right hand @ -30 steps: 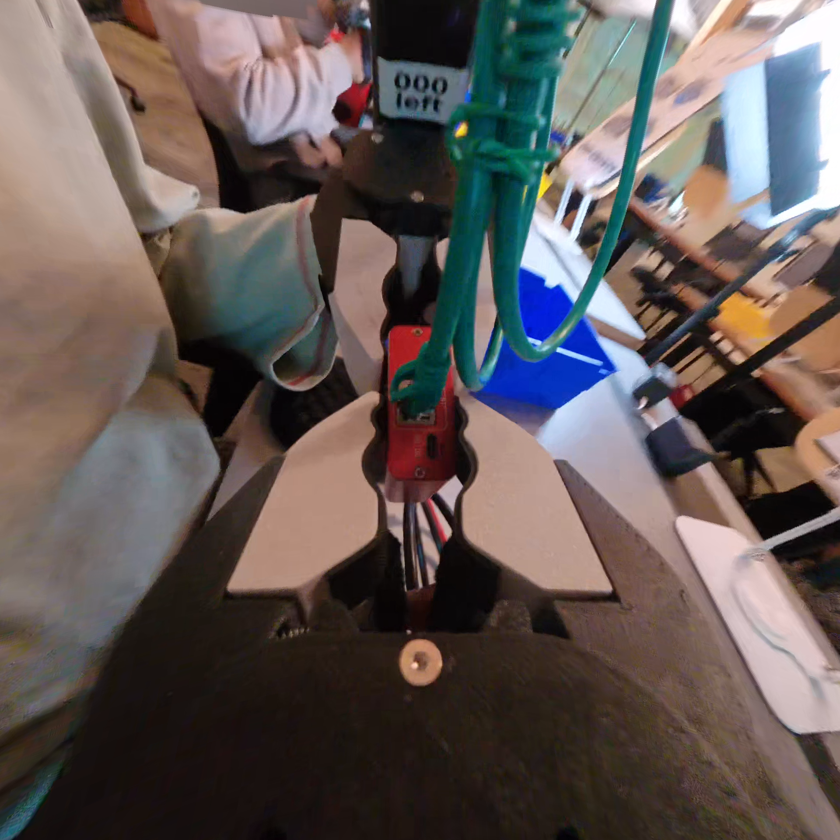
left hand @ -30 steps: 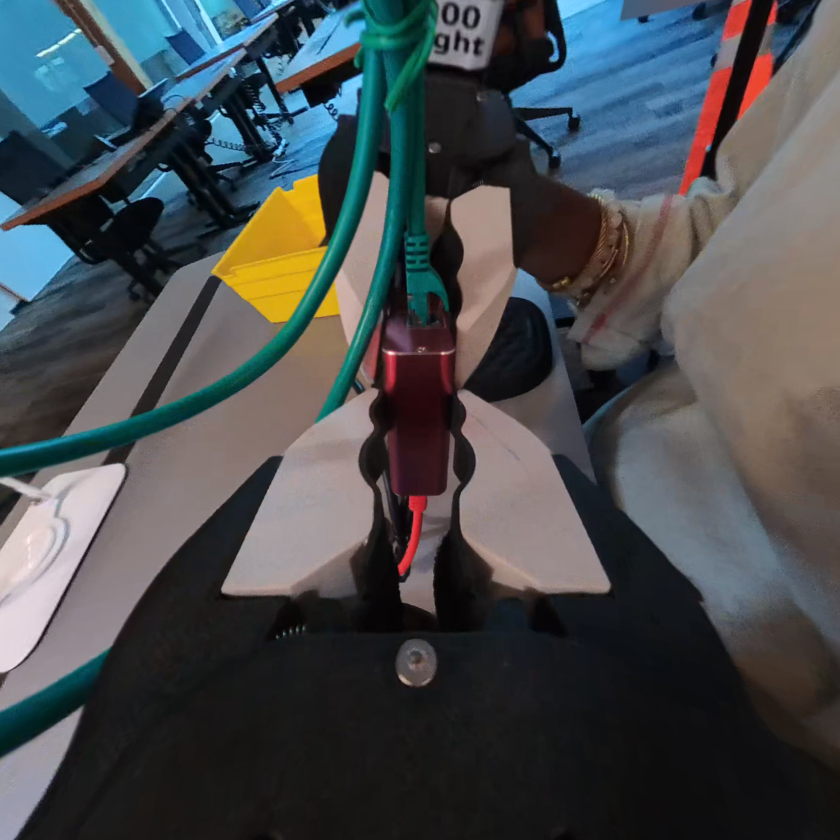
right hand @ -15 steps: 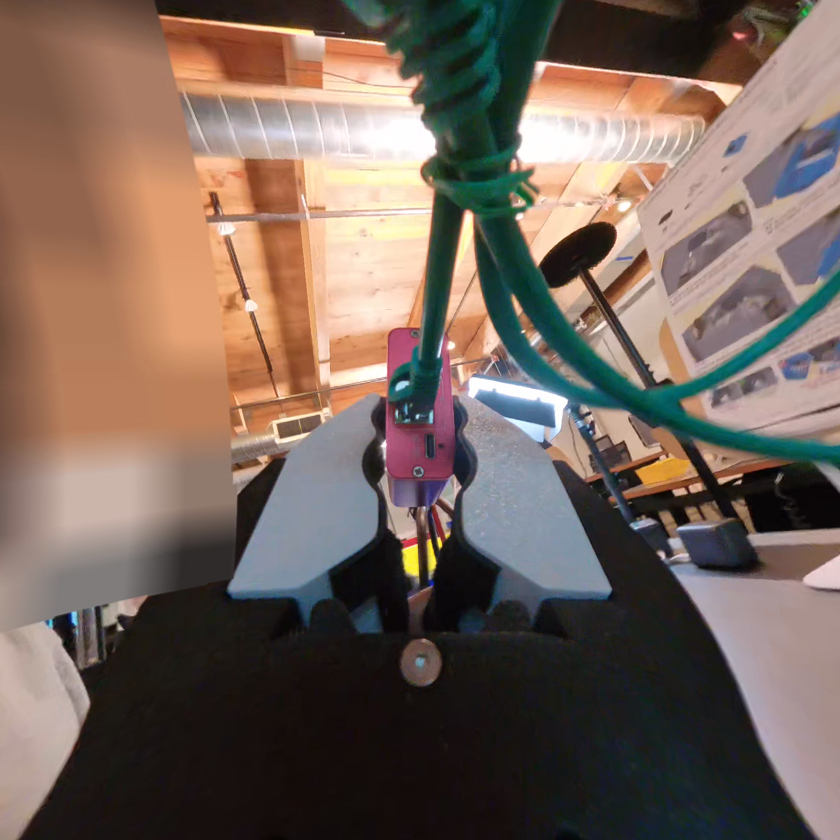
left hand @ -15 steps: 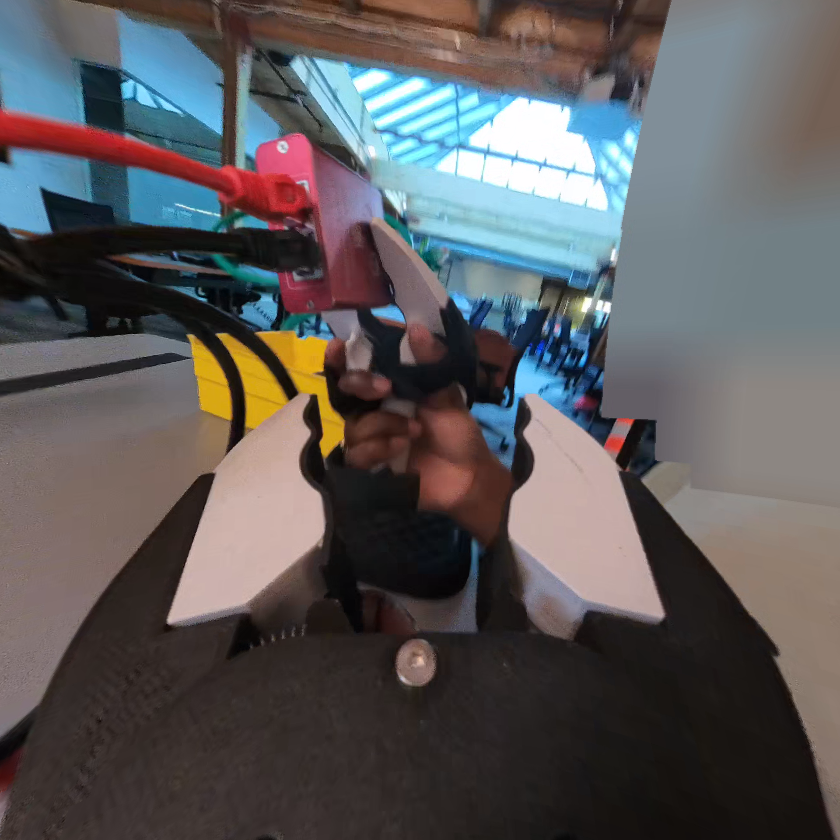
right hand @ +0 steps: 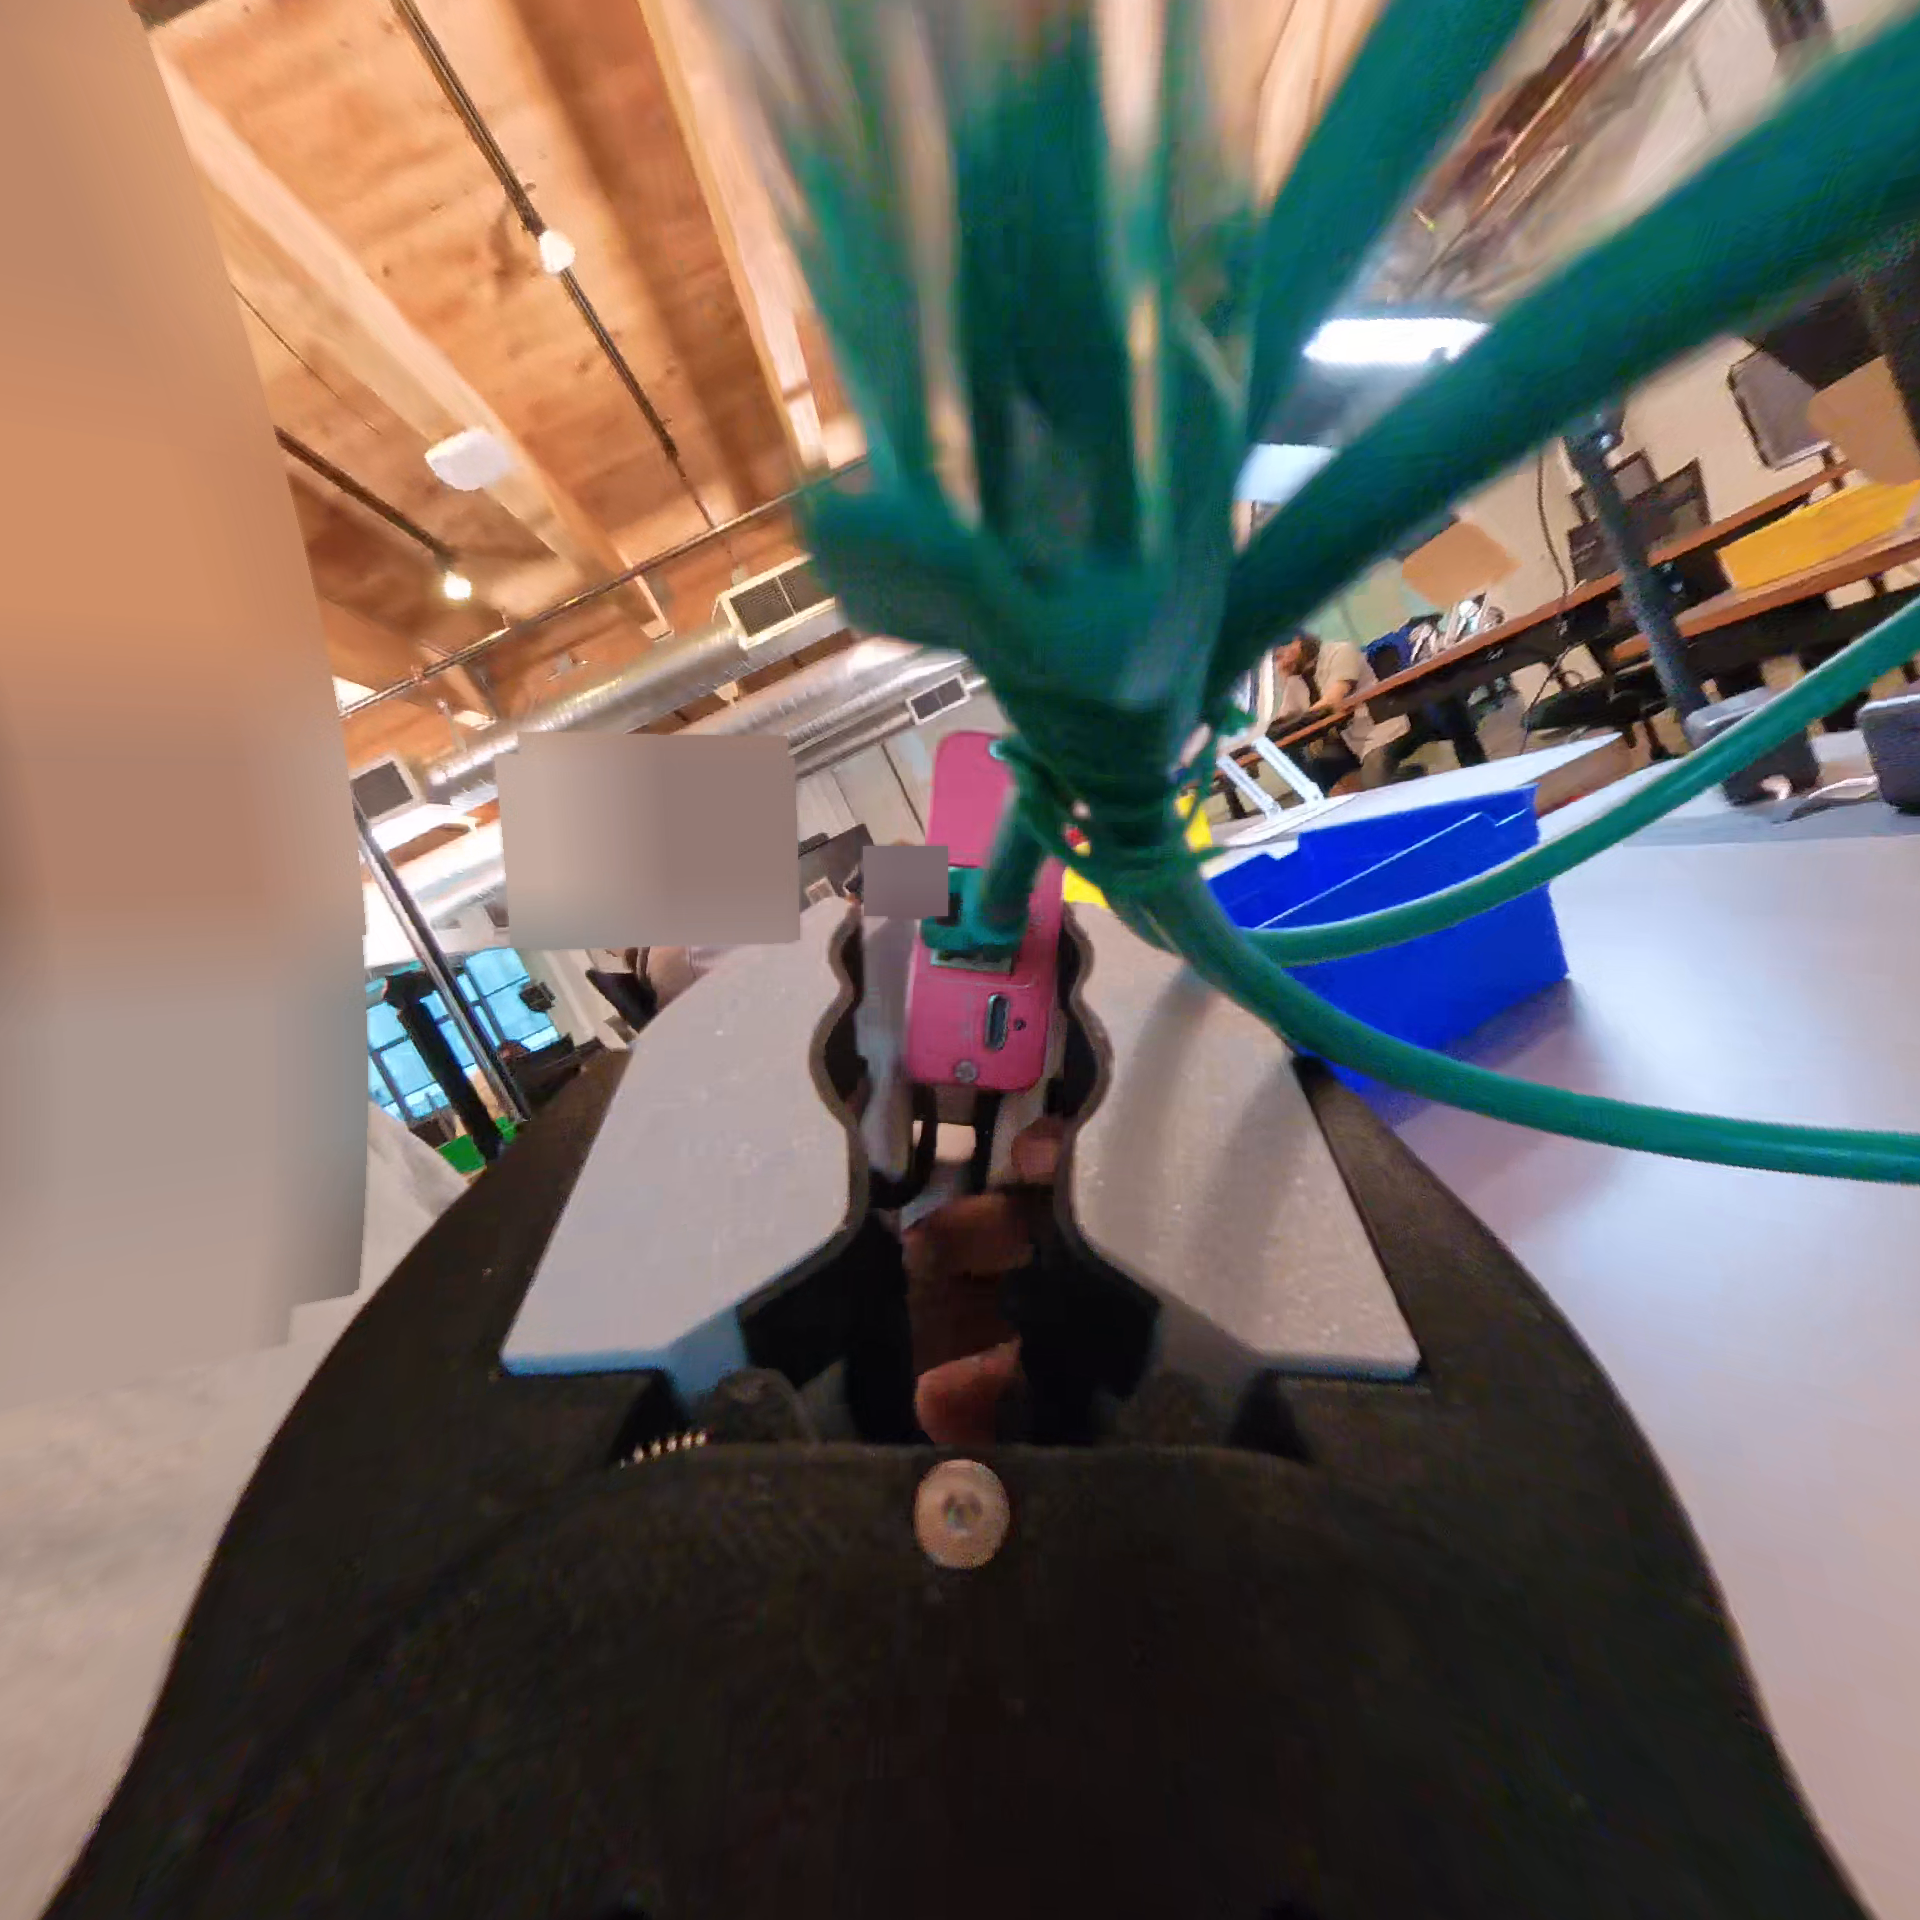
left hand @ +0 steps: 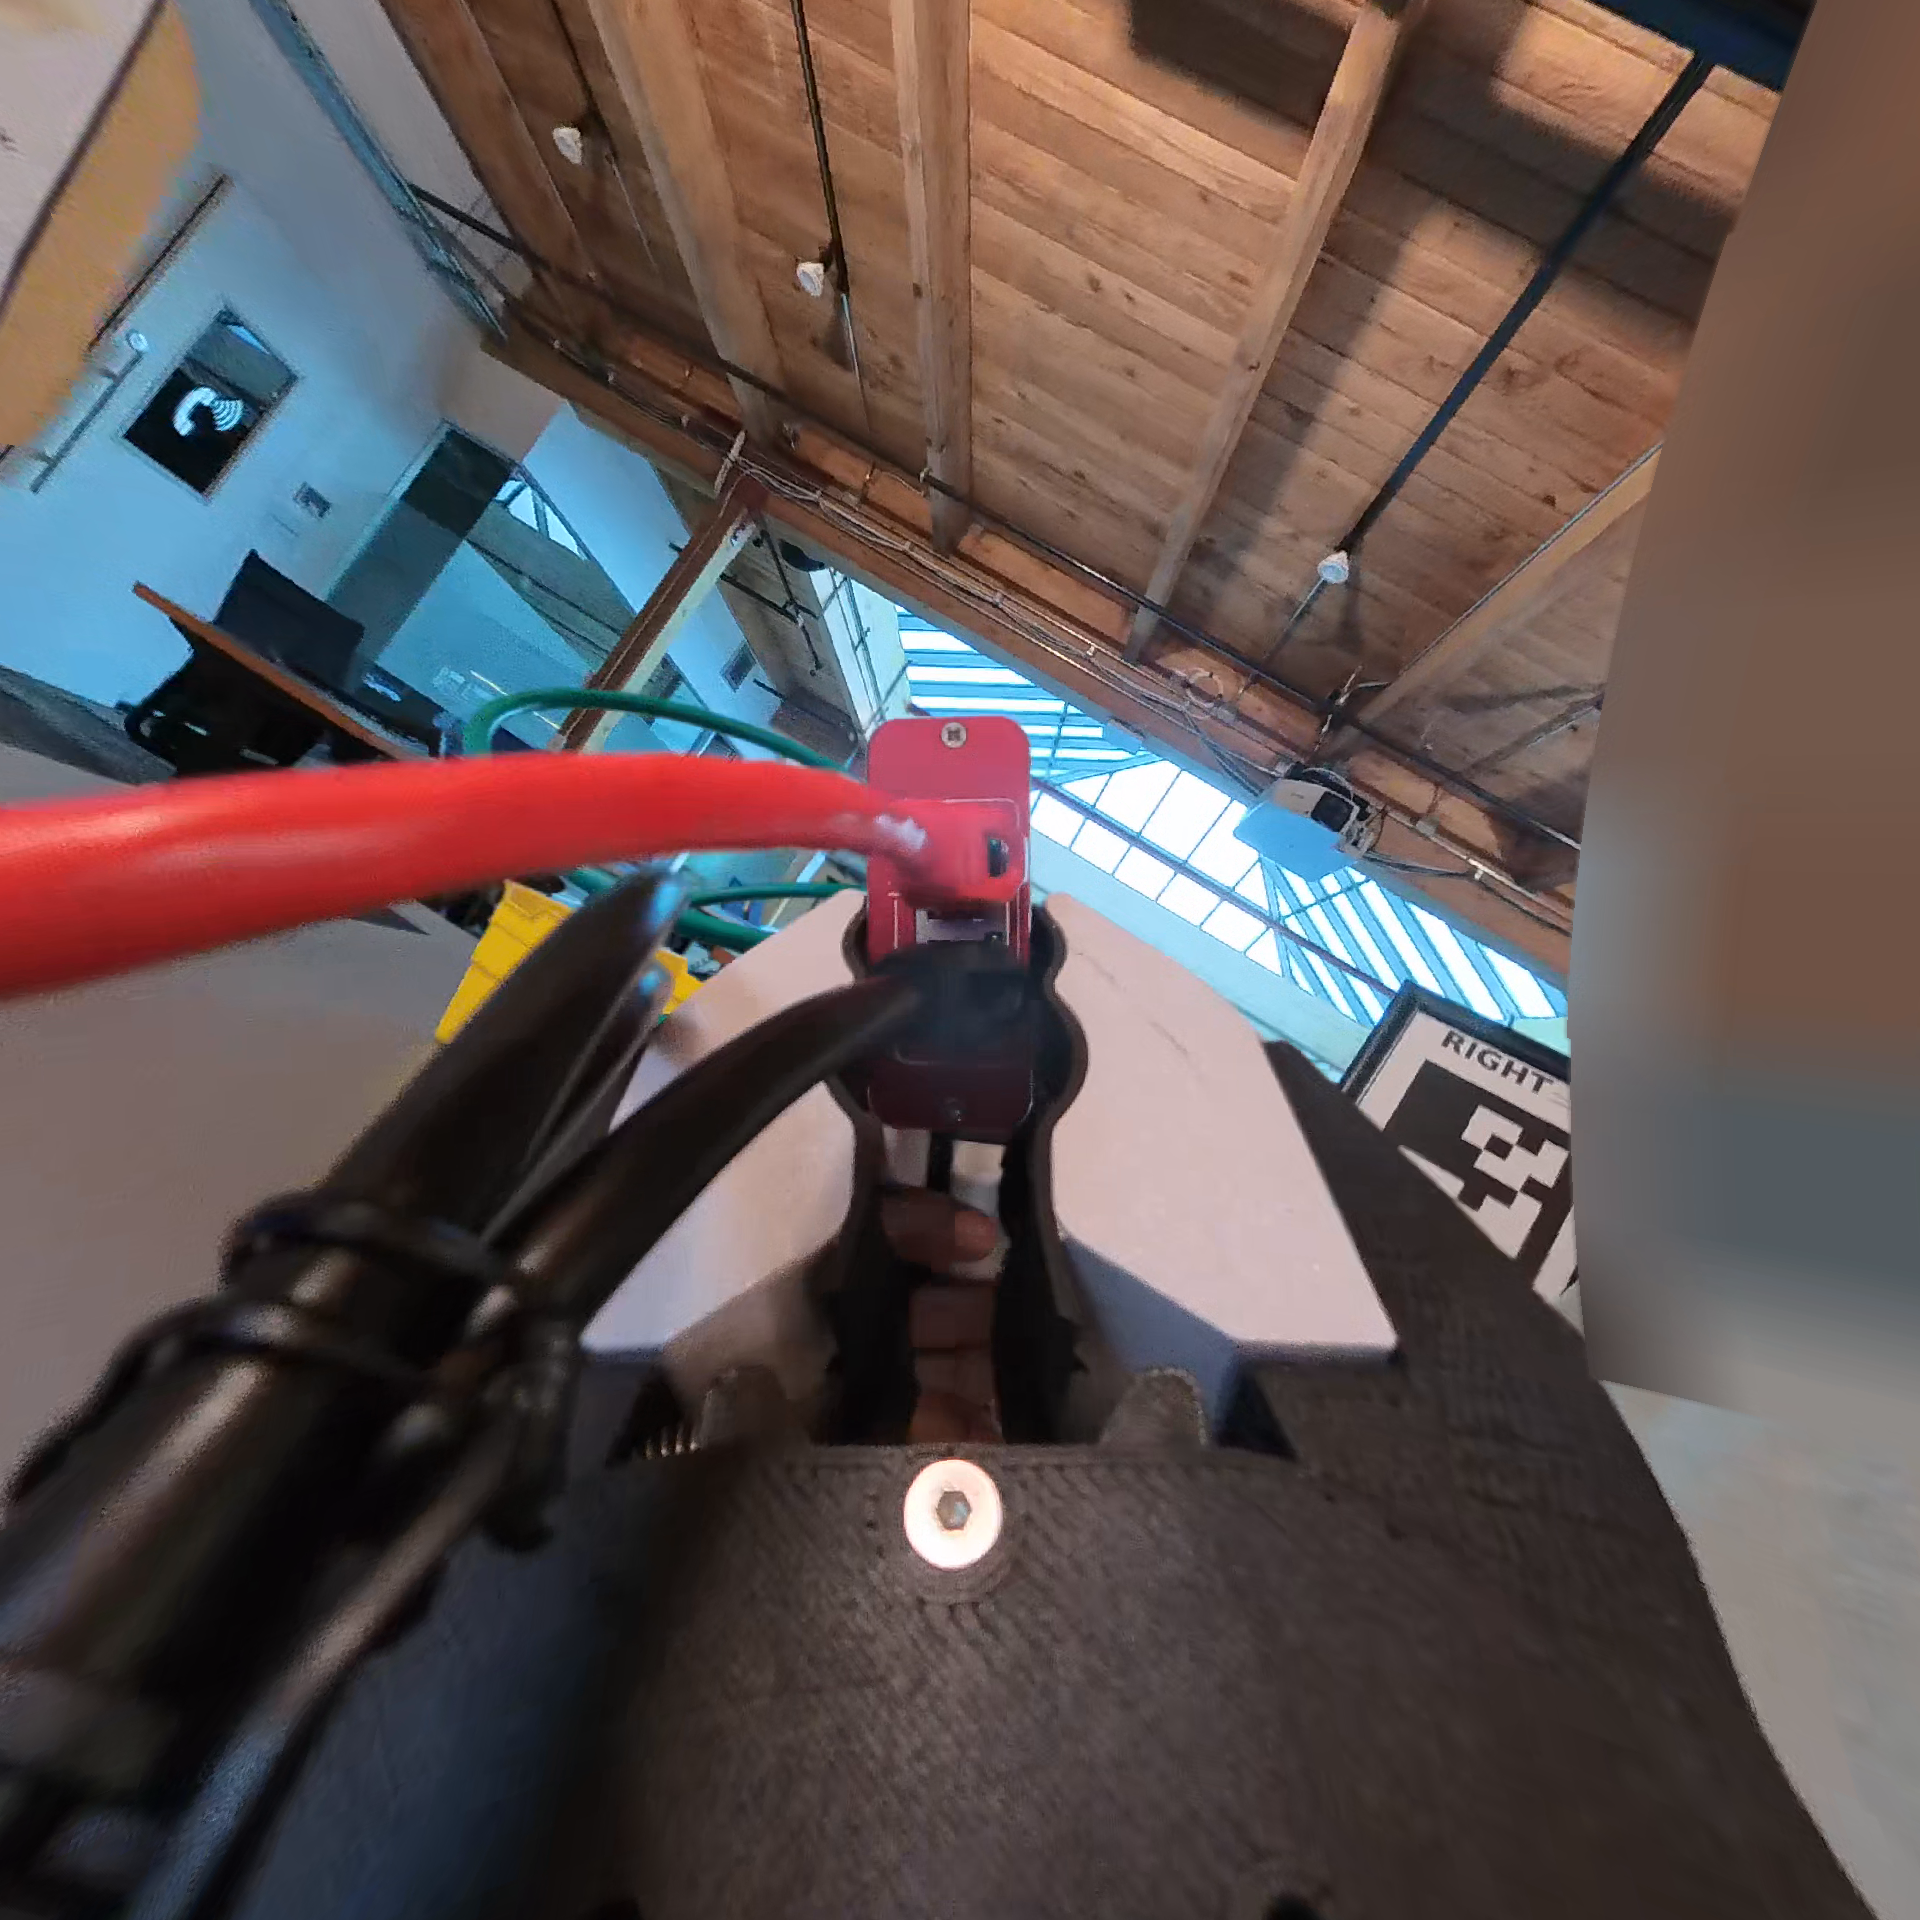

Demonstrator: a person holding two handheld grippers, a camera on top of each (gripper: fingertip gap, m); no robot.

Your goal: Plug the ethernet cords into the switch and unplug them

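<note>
The switch [left hand: 948,935] is red, pinker from its other end [right hand: 982,935]. A bright red cord [left hand: 416,831] enters it from the left, with a glossy black cord [left hand: 727,1081] just below. A dark green cord [right hand: 1049,623] is bundled above it. Pale grey fingers [left hand: 1164,1143] on black bodies flank it. Right of it sits a vivid blue bin [right hand: 1403,914], left a yellow bin [left hand: 499,956], overhead a warm brown plank ceiling [left hand: 1143,312].
</note>
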